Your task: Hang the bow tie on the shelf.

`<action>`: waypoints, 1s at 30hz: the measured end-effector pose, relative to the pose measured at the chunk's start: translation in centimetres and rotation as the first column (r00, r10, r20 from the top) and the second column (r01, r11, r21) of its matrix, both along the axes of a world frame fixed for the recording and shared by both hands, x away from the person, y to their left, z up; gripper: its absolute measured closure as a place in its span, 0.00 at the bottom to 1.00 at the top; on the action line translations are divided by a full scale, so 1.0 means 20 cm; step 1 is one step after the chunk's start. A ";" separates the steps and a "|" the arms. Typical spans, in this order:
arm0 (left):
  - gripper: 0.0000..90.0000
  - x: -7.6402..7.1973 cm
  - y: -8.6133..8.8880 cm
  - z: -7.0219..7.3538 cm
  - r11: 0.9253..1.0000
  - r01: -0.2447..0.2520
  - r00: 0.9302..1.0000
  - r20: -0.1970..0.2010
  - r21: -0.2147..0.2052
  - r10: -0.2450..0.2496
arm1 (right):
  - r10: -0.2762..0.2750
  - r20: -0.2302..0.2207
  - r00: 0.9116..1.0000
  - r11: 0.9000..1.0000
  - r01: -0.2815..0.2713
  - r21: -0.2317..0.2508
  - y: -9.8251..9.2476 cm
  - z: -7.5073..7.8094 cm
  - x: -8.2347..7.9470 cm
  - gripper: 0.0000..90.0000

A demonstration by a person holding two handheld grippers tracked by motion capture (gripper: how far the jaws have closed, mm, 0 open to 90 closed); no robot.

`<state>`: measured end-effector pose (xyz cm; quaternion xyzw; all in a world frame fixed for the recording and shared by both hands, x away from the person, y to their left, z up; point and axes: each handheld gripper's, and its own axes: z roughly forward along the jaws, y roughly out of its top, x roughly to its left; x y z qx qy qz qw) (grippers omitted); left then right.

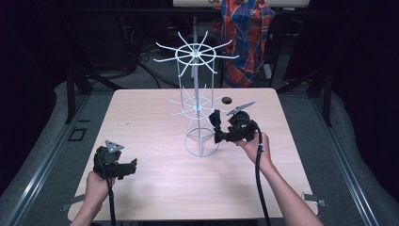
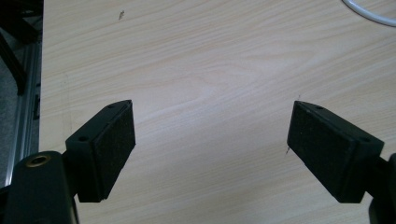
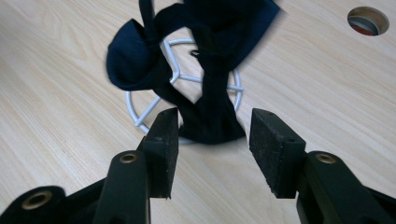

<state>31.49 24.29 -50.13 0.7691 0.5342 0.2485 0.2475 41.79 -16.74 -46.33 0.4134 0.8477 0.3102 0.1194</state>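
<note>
Dark garment (image 3: 205,84) hangs limp on the white wire rack (image 1: 197,94), draped beside its lower spokes. High view: right gripper (image 1: 217,128) sits just beside the rack, left gripper (image 1: 133,164) well apart from it. Left gripper view: jaws spread over bare table (image 2: 210,56). Right gripper view: jaws parted, cloth tail between them but untouched. Judged soft, light, snag-prone; best pinched at the hanging lower fold.

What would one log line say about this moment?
right gripper: open, at dark cloth hanging on wire rack | left gripper: open, nothing held, over table
</note>
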 end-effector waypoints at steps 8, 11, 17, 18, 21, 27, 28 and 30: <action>0.17 0.00 0.00 0.00 1.000 0.001 1.000 0.000 -0.001 -0.001 | 0.011 0.005 1.000 1.000 -0.011 0.002 -0.01 0.02 -0.01 0.51; 0.17 0.00 0.00 0.00 1.000 0.002 1.000 0.001 -0.002 -0.002 | 0.009 0.005 1.000 1.000 -0.009 0.007 -0.02 0.04 -0.02 0.47; 0.17 0.00 0.00 0.00 1.000 0.001 1.000 0.001 -0.003 -0.001 | 0.020 0.001 1.000 1.000 -0.020 0.005 -0.04 0.06 -0.04 0.40; 0.17 0.00 0.00 0.00 1.000 0.000 1.000 0.001 -0.002 0.000 | 0.019 0.006 1.000 1.000 -0.019 0.006 -0.05 0.07 -0.05 0.39; 0.17 0.00 0.00 0.00 1.000 -0.001 1.000 -0.001 -0.002 0.001 | 0.025 0.006 1.000 1.000 -0.025 0.007 -0.06 0.09 -0.07 0.35; 0.17 0.00 0.00 0.00 1.000 -0.001 1.000 0.000 -0.003 0.001 | 0.035 0.022 0.999 0.999 -0.035 0.006 -0.10 0.13 -0.11 0.27; 0.17 0.00 0.00 0.00 1.000 0.000 1.000 0.001 -0.003 0.000 | 0.036 0.025 0.999 0.999 -0.036 0.010 -0.11 0.14 -0.12 0.26; 0.17 0.00 0.00 0.00 1.000 0.000 1.000 0.002 -0.004 0.000 | 0.044 0.029 0.999 0.999 -0.044 0.007 -0.13 0.15 -0.14 0.24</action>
